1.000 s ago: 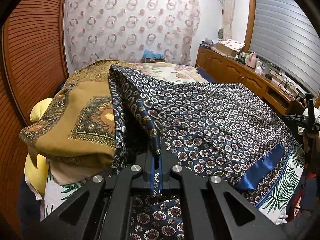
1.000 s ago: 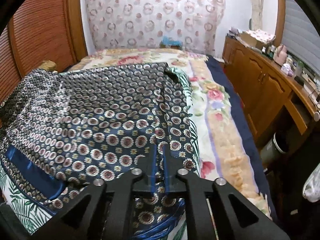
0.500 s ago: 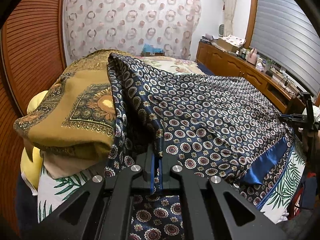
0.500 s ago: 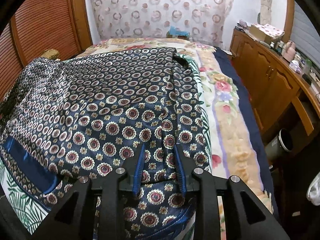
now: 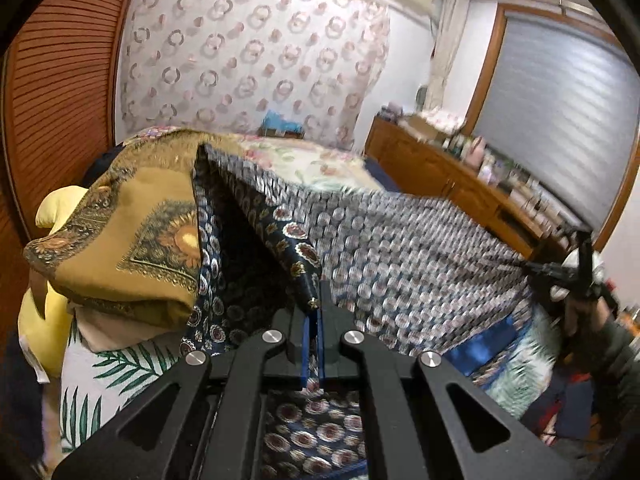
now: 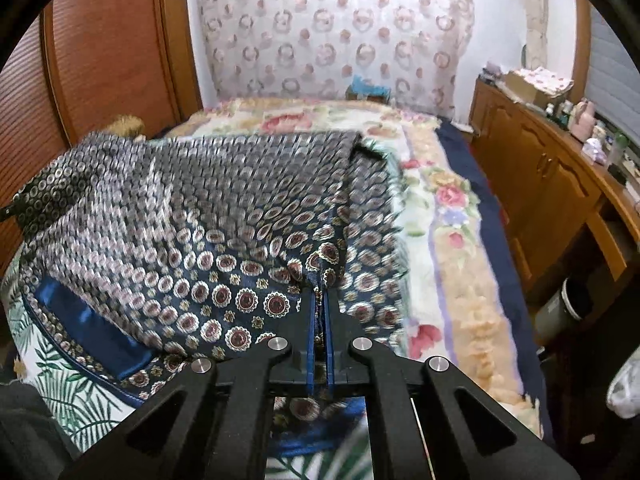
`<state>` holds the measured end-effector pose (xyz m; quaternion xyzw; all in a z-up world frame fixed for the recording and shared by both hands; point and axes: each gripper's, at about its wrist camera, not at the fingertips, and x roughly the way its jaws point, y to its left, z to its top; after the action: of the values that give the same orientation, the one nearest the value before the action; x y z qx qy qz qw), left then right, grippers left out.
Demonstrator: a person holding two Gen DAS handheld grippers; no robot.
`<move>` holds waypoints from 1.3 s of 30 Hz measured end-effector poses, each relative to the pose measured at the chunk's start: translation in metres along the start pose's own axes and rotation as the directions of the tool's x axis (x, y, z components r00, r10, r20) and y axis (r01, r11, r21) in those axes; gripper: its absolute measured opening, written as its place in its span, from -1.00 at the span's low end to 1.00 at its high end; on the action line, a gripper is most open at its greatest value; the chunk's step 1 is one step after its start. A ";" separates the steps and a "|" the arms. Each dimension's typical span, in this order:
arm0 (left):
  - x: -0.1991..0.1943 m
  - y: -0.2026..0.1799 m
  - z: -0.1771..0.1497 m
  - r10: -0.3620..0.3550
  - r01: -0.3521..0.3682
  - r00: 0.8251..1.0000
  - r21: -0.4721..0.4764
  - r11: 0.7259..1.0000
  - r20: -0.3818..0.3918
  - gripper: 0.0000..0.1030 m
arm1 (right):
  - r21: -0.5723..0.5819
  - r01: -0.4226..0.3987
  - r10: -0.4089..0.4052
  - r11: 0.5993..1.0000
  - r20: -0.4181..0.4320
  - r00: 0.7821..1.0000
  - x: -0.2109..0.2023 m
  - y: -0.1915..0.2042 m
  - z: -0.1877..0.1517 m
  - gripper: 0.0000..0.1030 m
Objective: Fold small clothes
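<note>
One navy patterned cloth [image 5: 400, 264] and two grippers here. Left gripper [image 5: 313, 312] is angled down, pinching a raised fold beside the mustard blanket [image 5: 132, 232]. Right gripper [image 6: 319, 300] is clamped on the cloth's near edge, with bare floral bedspread [image 6: 452, 240] to its right.

The bed [image 6: 460, 264] carries a floral blanket [image 6: 448, 208] with a dark blue border along its right side. Near the front edge lies a white sheet [image 5: 108, 364] with green palm leaves. On these lies the blue patterned cloth [image 6: 224, 256], spread wide. At the left stands a pile: an ochre cloth [image 5: 132, 240] on top, a yellow pillow [image 5: 44, 308] beside it.
</note>
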<state>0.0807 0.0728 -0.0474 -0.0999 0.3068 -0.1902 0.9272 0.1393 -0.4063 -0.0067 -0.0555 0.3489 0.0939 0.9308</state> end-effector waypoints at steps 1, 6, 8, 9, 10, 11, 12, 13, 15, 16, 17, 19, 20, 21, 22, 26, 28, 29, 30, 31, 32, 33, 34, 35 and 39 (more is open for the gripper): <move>-0.006 0.001 0.001 0.003 -0.003 1.000 -0.008 1.000 0.008 -0.94 | 0.006 -0.001 0.001 1.000 0.006 1.000 -0.005 -0.003 0.001 -0.94; -0.005 0.010 -0.010 0.078 -0.078 0.996 0.000 0.997 -0.036 -0.94 | 0.022 0.003 -0.003 1.000 0.014 1.000 -0.022 -0.016 -0.006 -0.93; 0.003 0.017 -0.020 0.101 -0.101 0.992 -0.003 0.995 -0.071 -0.94 | 0.023 0.015 -0.015 1.000 0.001 1.000 -0.017 -0.016 -0.009 -0.93; 0.006 0.019 -0.023 0.106 -0.107 0.991 -0.002 0.994 -0.080 -0.93 | 0.026 0.013 -0.013 1.000 -0.002 1.000 -0.015 -0.016 -0.011 -0.93; 0.008 0.022 -0.026 0.122 -0.122 0.988 0.004 0.993 -0.091 -0.93 | 0.029 0.013 -0.013 0.999 0.000 1.000 -0.010 -0.014 -0.009 -0.93; 0.009 0.022 -0.027 0.130 -0.129 0.987 0.008 0.992 -0.095 -0.90 | 0.038 0.014 -0.014 0.999 0.001 1.000 -0.009 -0.015 -0.009 -0.93; 0.009 0.023 -0.029 0.136 -0.136 0.986 0.012 0.991 -0.099 -0.74 | 0.045 0.014 -0.014 0.999 0.001 1.000 -0.006 -0.016 -0.006 -0.88; 0.009 0.025 -0.029 0.137 -0.136 0.986 0.014 0.991 -0.098 -0.66 | 0.050 0.016 -0.016 0.999 0.003 1.000 -0.004 -0.014 -0.001 -0.81; 0.006 0.029 -0.029 0.151 -0.150 0.985 0.016 0.989 -0.089 0.02 | 0.054 0.015 -0.015 0.998 0.014 1.000 -0.005 -0.013 0.002 -0.76; 0.004 0.031 -0.029 0.156 -0.156 0.985 0.012 0.988 -0.077 0.15 | 0.054 0.017 -0.018 0.998 0.017 1.000 -0.006 -0.011 0.002 -0.65; 0.003 0.031 -0.029 0.159 -0.159 0.984 0.008 0.987 -0.075 0.36 | 0.054 0.025 -0.026 0.998 0.026 0.999 -0.007 -0.010 0.003 -0.58; 0.003 0.037 -0.028 0.159 -0.160 0.985 -0.010 0.987 -0.071 0.42 | 0.051 0.022 -0.024 0.998 0.046 0.999 -0.012 -0.005 -0.002 -0.37; 0.003 0.039 -0.029 0.162 -0.164 0.984 -0.017 0.986 -0.069 0.42 | 0.048 0.017 -0.019 0.999 0.058 0.998 -0.015 -0.002 -0.002 -0.33; 0.004 0.039 -0.029 0.173 -0.175 0.982 -0.022 0.984 -0.068 0.42 | 0.045 0.012 -0.015 0.999 0.067 0.998 -0.018 0.002 -0.005 -0.27; 0.006 0.041 -0.029 0.194 -0.196 0.978 -0.024 0.980 -0.072 0.42 | 0.039 0.005 -0.008 0.999 0.073 0.997 -0.019 0.008 -0.006 -0.19; 0.021 0.046 -0.030 0.205 -0.209 0.973 -0.024 0.978 -0.107 0.42 | 0.006 -0.047 0.046 0.999 0.087 0.995 -0.018 0.039 -0.009 -0.10; 0.029 0.050 -0.031 0.207 -0.213 0.970 -0.035 0.976 -0.127 0.42 | -0.013 -0.069 0.070 0.998 0.082 0.994 -0.011 0.056 -0.011 -0.07; 0.031 0.051 -0.031 0.209 -0.216 0.969 -0.038 0.976 -0.133 0.42 | -0.027 -0.084 0.086 0.996 0.074 0.994 -0.006 0.068 -0.012 -0.07; 0.034 0.052 -0.031 0.213 -0.220 0.967 -0.041 0.975 -0.139 0.42 | -0.043 -0.097 0.100 0.994 0.066 0.993 -0.002 0.078 -0.012 -0.07; 0.037 0.055 -0.031 0.219 -0.227 0.965 -0.046 0.973 -0.147 0.42 | -0.053 -0.105 0.108 0.993 0.059 0.992 0.002 0.085 -0.013 -0.07; 0.038 0.056 -0.031 0.219 -0.229 0.964 -0.049 0.972 -0.153 0.42 | -0.067 -0.112 0.115 0.991 0.051 0.992 0.006 0.095 -0.014 -0.07; 0.040 0.057 -0.031 0.215 -0.226 0.964 -0.052 0.973 -0.159 0.42 | -0.082 -0.117 0.120 0.990 0.038 0.992 0.012 0.105 -0.016 -0.07; 0.041 0.059 -0.031 0.211 -0.223 0.964 -0.055 0.973 -0.162 0.42 | -0.092 -0.118 0.121 0.989 0.025 0.992 0.017 0.111 -0.017 -0.07; 0.042 0.060 -0.031 0.209 -0.221 0.964 -0.058 0.973 -0.166 0.42 | -0.102 -0.119 0.120 0.988 0.012 0.993 0.022 0.116 -0.020 -0.07; 0.041 0.063 -0.032 0.193 -0.206 0.967 -0.067 0.976 -0.165 0.42 | -0.123 -0.115 0.114 0.986 -0.015 0.993 0.035 0.129 -0.022 -0.07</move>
<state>0.1104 0.1107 -0.1136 -0.0919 0.3953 -0.0899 0.9095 0.1240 -0.2787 -0.0513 -0.0935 0.3486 0.1685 0.9173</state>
